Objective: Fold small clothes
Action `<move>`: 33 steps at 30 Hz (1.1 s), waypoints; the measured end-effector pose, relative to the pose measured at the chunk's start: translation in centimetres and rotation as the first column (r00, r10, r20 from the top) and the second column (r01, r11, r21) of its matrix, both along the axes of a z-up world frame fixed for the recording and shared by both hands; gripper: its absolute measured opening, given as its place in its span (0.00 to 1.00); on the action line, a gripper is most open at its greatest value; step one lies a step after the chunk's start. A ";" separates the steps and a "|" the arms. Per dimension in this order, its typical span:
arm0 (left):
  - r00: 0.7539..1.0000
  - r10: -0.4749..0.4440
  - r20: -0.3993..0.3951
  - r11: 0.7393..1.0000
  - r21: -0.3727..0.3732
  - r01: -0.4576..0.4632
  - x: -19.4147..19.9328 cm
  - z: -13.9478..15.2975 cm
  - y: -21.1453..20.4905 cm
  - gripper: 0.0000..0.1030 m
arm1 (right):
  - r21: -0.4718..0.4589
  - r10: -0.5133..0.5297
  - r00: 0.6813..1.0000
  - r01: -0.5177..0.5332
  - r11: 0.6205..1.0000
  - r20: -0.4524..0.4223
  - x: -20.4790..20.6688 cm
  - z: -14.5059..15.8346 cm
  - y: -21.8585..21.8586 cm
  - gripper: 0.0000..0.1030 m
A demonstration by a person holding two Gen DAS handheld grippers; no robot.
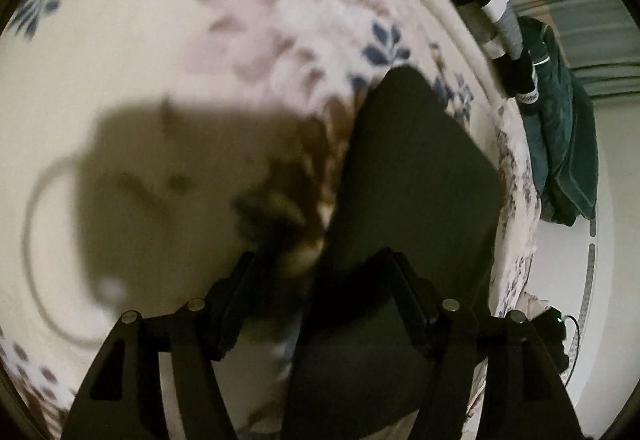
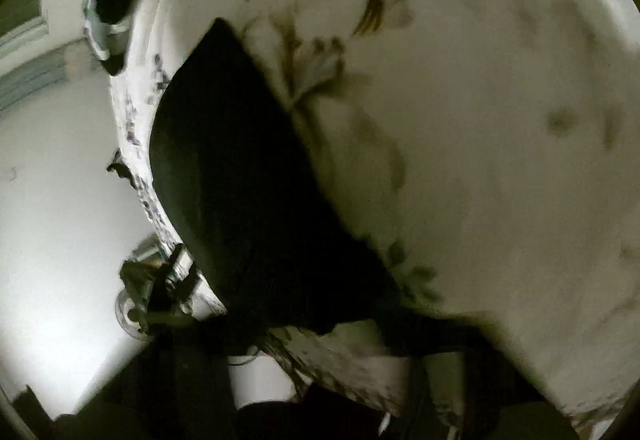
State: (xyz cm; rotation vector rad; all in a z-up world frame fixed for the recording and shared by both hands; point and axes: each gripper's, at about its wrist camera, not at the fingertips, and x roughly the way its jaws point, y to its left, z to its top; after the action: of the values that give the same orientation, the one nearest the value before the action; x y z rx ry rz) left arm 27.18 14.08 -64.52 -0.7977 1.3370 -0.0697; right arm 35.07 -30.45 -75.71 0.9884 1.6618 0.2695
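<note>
A black garment (image 1: pixel 416 167) lies flat on the floral bedsheet (image 1: pixel 200 39), close to the bed's right edge. My left gripper (image 1: pixel 322 276) is open just above its near end; the right finger (image 1: pixel 404 280) is over the cloth and the left finger (image 1: pixel 240 284) is over bare sheet. The right wrist view shows the same black garment (image 2: pixel 240 167) running from the upper left to the bottom centre. There its near corner lifts off the sheet into my right gripper (image 2: pixel 320 316), which is shut on it. That gripper's fingers are lost in the dark blur.
Dark socks with white and grey bands (image 1: pixel 504 23) and a teal cloth (image 1: pixel 560 143) lie at the bed's far right edge. A thin white cable (image 1: pixel 36 224) loops on the sheet at the left. Pale floor (image 2: pixel 60 179) with some metal clutter (image 2: pixel 156 280) lies beyond the bed's edge.
</note>
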 end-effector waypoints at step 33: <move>0.999 -0.031 0.008 1.000 -0.003 0.031 -0.3 -0.3 -0.7 0.62 | -0.225 -0.140 0.985 0.158 0.961 0.097 -4.6 1.2 -0.5 0.48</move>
State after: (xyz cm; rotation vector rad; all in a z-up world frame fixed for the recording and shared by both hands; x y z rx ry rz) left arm 26.85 13.38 -64.77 -0.7785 1.3424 -0.0988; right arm 30.46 -30.95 -74.54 0.9080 1.4981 0.0129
